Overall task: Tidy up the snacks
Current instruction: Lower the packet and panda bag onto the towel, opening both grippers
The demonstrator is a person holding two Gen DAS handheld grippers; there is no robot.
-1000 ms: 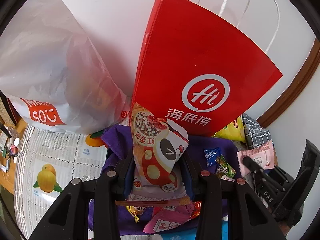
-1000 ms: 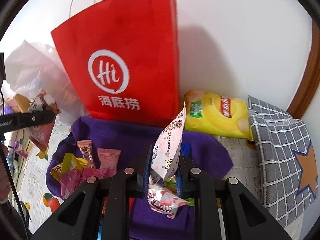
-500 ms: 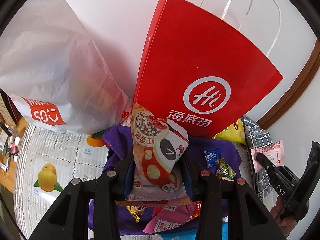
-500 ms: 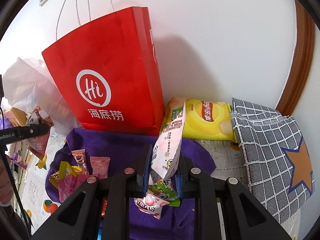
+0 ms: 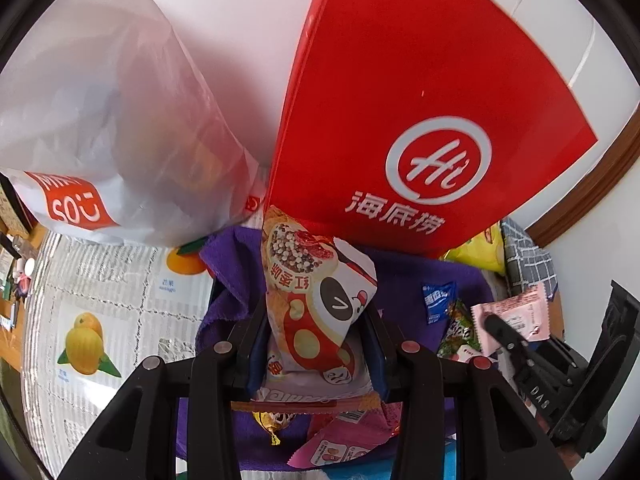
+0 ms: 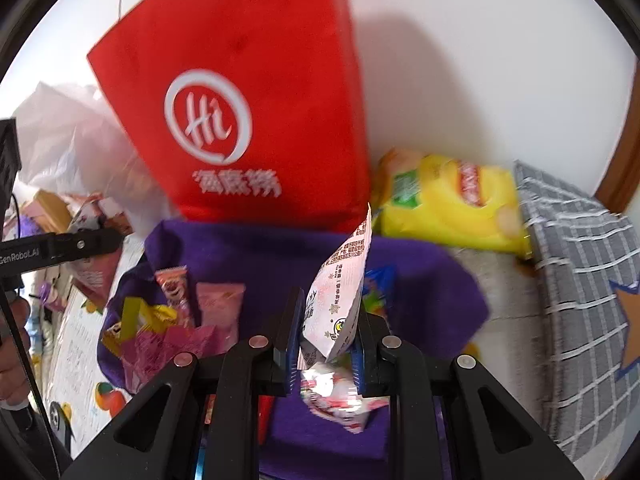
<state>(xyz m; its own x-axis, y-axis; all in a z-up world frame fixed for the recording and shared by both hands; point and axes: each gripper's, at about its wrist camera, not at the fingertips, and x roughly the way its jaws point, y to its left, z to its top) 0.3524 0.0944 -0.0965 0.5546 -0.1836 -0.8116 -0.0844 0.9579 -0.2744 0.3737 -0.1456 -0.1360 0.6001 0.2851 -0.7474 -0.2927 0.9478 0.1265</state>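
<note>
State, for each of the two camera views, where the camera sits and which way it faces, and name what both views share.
Left wrist: on the left hand-held gripper, facing forward and down at its clamped spotted snack packet; the right hand-held gripper shows at right.
Right wrist: on the right hand-held gripper, clamping a pink-white printed packet; the left one shows at left.
Shared: red paper bag, purple cloth.

Left tongs (image 5: 316,344) clamped, angled downward, right tongs (image 6: 326,340) clamped, angled downward
</note>
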